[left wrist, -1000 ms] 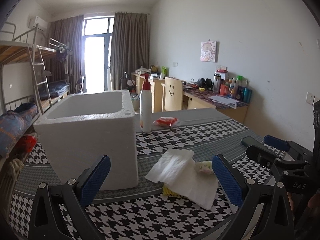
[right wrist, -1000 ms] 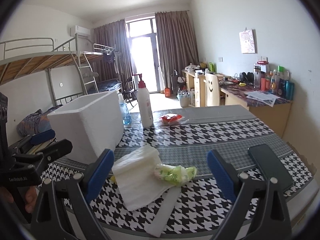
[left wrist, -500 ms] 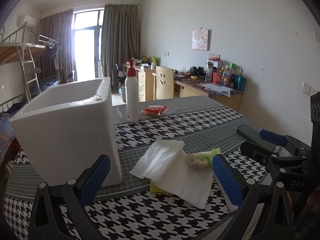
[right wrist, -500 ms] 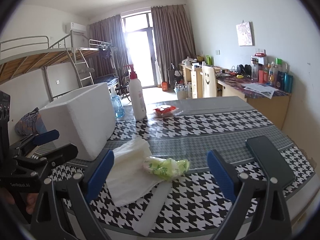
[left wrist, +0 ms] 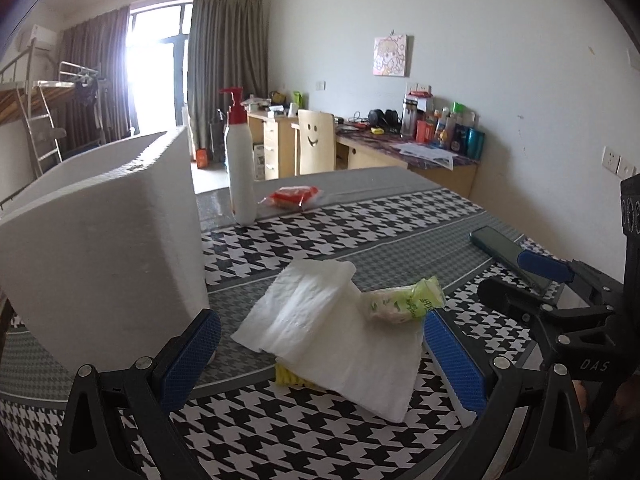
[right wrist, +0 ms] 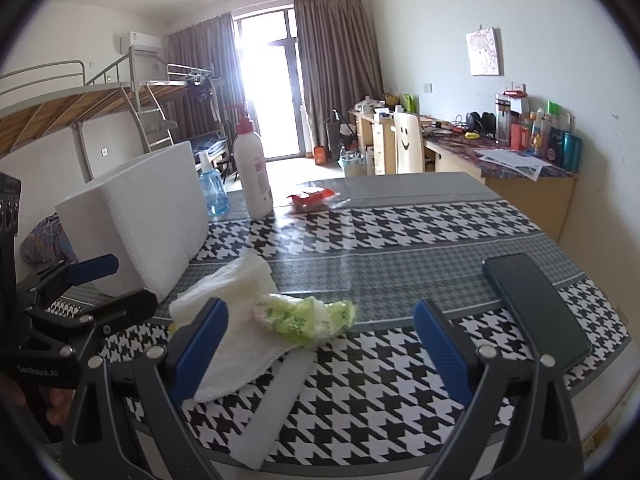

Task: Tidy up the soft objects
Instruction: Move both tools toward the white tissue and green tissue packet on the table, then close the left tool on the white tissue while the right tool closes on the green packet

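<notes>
A white cloth (left wrist: 332, 332) lies folded on the houndstooth table, with a yellow item (left wrist: 289, 376) peeking out under its near edge. A green-and-white soft packet (left wrist: 404, 302) lies against its right side. In the right wrist view the cloth (right wrist: 236, 320) and packet (right wrist: 308, 316) sit just beyond the fingers. My left gripper (left wrist: 320, 364) is open and empty, hovering over the cloth's near edge. My right gripper (right wrist: 320, 352) is open and empty, low over the table in front of the packet. A white foam box (left wrist: 100, 248) stands open-topped at the left.
A white pump bottle (left wrist: 241, 172) and a red snack pack (left wrist: 290, 197) stand farther back. A dark phone (right wrist: 536, 312) lies at the right. A blue bottle (right wrist: 212, 192) stands behind the foam box (right wrist: 140, 220). A white strip (right wrist: 276, 404) lies near the front edge.
Both grippers moved forward and lower toward the cloth and packet, so these look larger. The left view swung right, pushing the foam box further left. Both stayed open.
</notes>
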`<control>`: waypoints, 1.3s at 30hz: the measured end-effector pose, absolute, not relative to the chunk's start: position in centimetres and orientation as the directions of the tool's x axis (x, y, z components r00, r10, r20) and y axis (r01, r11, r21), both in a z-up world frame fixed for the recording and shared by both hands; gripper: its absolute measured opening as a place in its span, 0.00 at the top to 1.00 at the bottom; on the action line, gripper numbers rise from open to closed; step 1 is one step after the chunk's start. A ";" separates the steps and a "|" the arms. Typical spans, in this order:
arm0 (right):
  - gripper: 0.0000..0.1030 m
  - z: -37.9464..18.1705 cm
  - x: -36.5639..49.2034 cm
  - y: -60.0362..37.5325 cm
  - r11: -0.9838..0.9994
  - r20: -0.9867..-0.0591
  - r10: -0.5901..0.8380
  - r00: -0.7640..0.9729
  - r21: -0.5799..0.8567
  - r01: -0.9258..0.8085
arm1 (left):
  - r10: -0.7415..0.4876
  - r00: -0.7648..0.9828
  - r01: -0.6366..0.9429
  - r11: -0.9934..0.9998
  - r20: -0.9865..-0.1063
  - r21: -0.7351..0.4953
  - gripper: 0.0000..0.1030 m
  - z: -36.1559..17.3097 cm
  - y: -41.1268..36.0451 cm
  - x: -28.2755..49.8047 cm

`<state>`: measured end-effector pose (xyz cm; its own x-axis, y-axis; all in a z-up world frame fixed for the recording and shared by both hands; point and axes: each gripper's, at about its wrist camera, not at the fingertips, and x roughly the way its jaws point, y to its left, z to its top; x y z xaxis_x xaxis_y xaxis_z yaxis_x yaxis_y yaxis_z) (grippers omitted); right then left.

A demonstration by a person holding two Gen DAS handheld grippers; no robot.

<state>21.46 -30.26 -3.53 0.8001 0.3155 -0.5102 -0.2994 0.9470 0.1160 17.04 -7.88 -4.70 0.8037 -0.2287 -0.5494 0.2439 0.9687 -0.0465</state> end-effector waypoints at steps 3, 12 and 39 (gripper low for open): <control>0.07 -3.7 21.5 -30.6 0.946 -0.513 0.321 0.796 0.129 -0.298 | -0.235 0.800 0.253 0.966 -0.552 -0.046 0.03 -4.8 -8.1 17.3; 0.07 -4.4 22.3 -30.7 0.944 -0.533 0.326 0.781 0.138 -0.300 | -0.235 0.766 0.262 0.964 -0.598 -0.044 0.15 -5.9 -8.8 18.7; 0.07 -5.9 24.1 -29.6 0.933 -0.588 0.351 0.729 0.150 -0.327 | -0.192 0.662 0.233 0.972 -0.725 -0.044 0.71 -9.0 -8.6 21.9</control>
<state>24.07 -29.62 -5.87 0.7290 0.3506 -0.5879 -0.3272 0.9329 0.1505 21.88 -8.63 -9.04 0.6619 -0.1916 -0.7247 0.2326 0.9716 -0.0444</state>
